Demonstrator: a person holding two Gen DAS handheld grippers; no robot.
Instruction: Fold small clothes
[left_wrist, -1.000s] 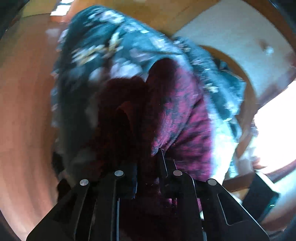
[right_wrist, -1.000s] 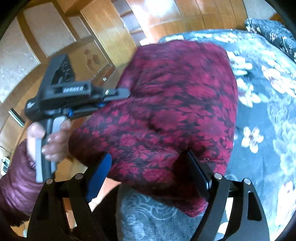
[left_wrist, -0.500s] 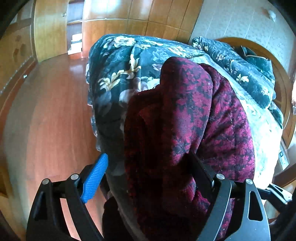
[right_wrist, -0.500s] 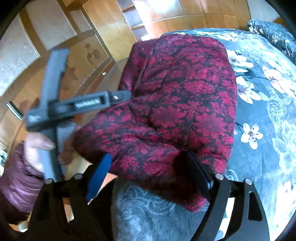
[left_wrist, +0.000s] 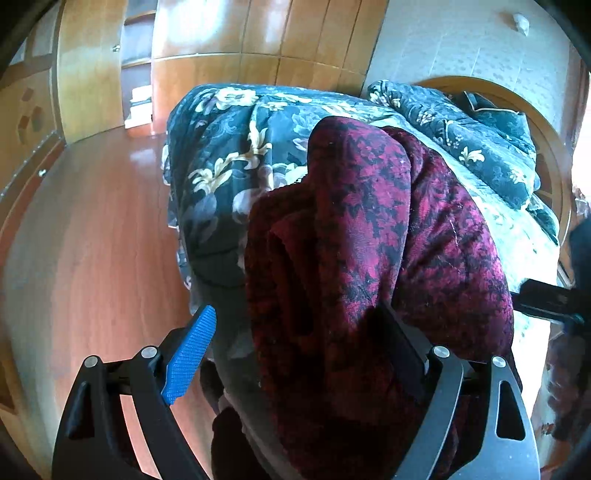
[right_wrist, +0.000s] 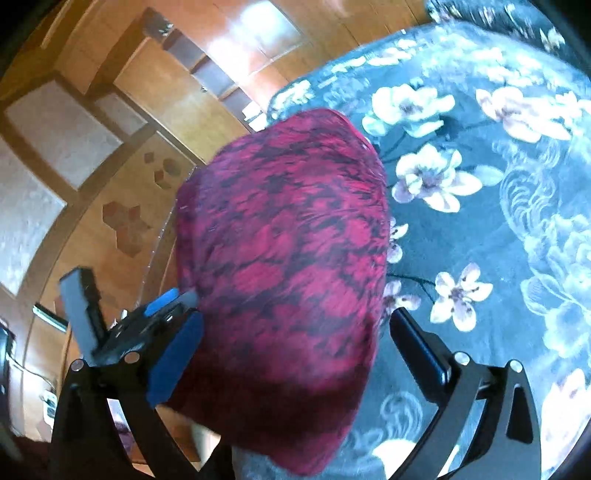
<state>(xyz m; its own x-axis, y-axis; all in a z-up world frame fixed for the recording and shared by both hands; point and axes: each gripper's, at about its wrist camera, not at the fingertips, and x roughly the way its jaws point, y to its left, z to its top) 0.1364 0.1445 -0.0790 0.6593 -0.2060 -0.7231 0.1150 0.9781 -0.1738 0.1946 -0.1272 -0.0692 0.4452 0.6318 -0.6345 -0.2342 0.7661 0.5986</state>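
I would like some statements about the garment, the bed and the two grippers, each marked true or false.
1. The garment is dark red with a black pattern. True.
2. The garment lies on the wooden floor. False: it lies on the bed cover, at its edge.
3. The left gripper is open. True: its jaws have just been opening, with garment cloth between them.
4. The right gripper is shut on the garment. False: its jaws stand wide and have just been opening.
5. The bed cover is plain white. False: it is dark blue-grey with pale flowers.
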